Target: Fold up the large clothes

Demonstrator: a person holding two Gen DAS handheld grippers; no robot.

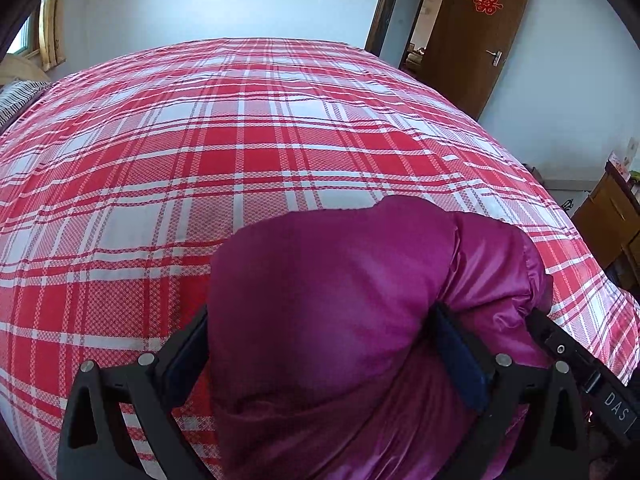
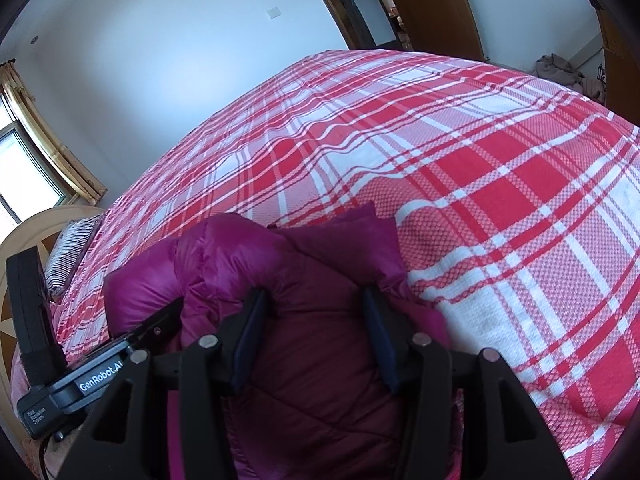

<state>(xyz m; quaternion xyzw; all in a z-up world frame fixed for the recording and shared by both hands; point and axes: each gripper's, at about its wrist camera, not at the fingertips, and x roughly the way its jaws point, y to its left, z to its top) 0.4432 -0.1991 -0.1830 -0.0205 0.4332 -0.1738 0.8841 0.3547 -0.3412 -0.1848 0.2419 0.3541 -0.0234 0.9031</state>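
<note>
- A magenta padded jacket (image 1: pixel 332 320) sat bunched at the near edge of the bed (image 1: pixel 240 140), its bulk pressed up between both tools rather than spread flat on the red-and-white plaid cover.
- Seen from the left wrist, the bundle rose as a rounded hump directly ahead of and between the fingers, with a shinier quilted roll trailing off to the right, toward the other tool.
- Seen from the right wrist, the jacket (image 2: pixel 304 320) lay straight ahead, a darker quilted panel filling the gap and puffed folds spilling to the left.
- The bundle's long axis appeared to run side to side, from one tool to the other; how much of it hung below the frames could not be told.
- The left hand-held gripper (image 1: pixel 320 344) stood fairly wide, a thick fold of jacket wedged between its fingers and touching both pads.
- The right hand-held gripper (image 2: pixel 314 332) was set narrower, with padded fabric likewise filling the space between its pads.
- The two tools sat just beside each other, each visible at the edge of the other's view, so neither was clearly nearer the garment.
- Open bedcover stretched ahead of both tools, the direction in which any laying-out or folding would likely go.
- A brown door (image 1: pixel 476 32) stood open beyond the far corner of the bed.
</note>
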